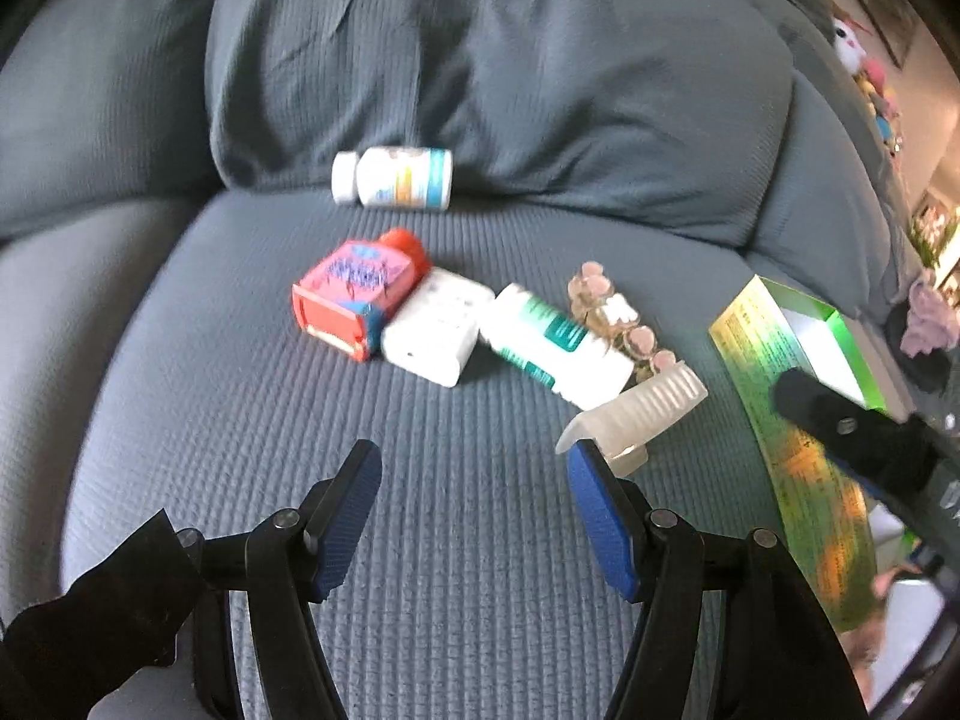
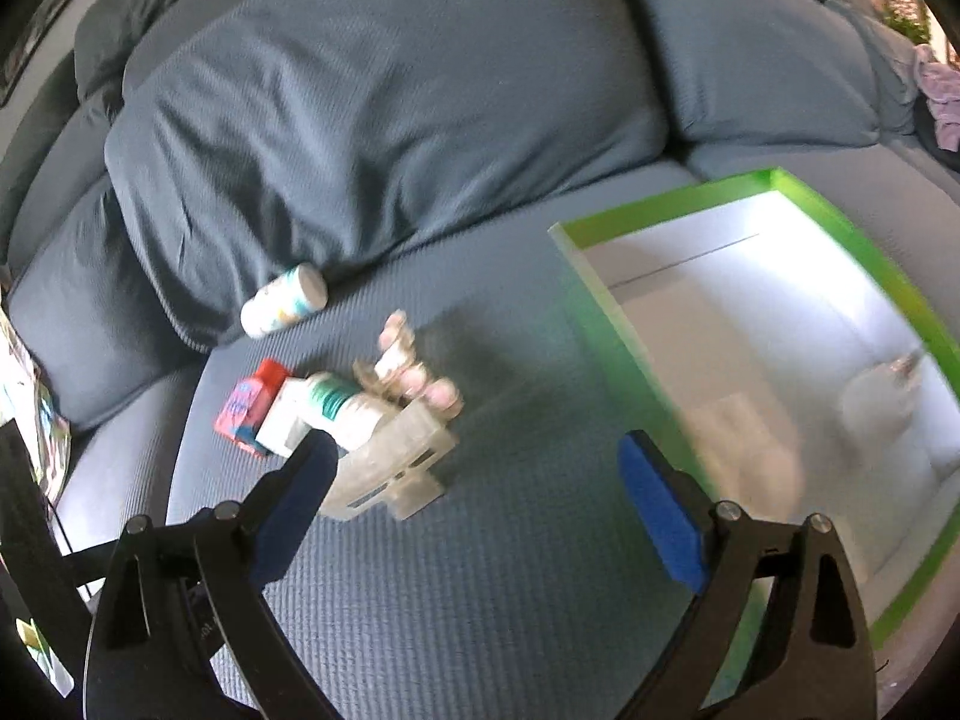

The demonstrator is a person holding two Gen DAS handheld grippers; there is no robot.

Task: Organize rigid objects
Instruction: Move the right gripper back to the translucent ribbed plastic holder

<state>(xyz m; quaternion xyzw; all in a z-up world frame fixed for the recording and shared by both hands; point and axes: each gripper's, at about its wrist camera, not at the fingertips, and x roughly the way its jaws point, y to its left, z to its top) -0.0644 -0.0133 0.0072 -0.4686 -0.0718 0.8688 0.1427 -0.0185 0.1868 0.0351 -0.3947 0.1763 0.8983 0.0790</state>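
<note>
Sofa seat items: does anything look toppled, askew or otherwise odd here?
Yes. The white pill bottle lies on its side against the back cushion, apart from the cluster. The red bottle, white case and green-label bottle also lie flat, jumbled together. Nothing looks spilled or damaged.

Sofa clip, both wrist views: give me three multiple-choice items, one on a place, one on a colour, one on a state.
1. Where does the white bottle with the blue band lie?
A. inside the box
B. against the back cushion
C. in the left gripper

2. What colour is the rim of the box?
A. green
B. red
C. black

3. How is the left gripper?
A. shut on the pink bottle
B. shut on nothing
C. open, holding nothing

Answers: B, it lies on its side at the foot of the cushion, apart from the other items; A, green edges frame the white inside; C, the blue pads stand wide apart over bare seat.
</note>
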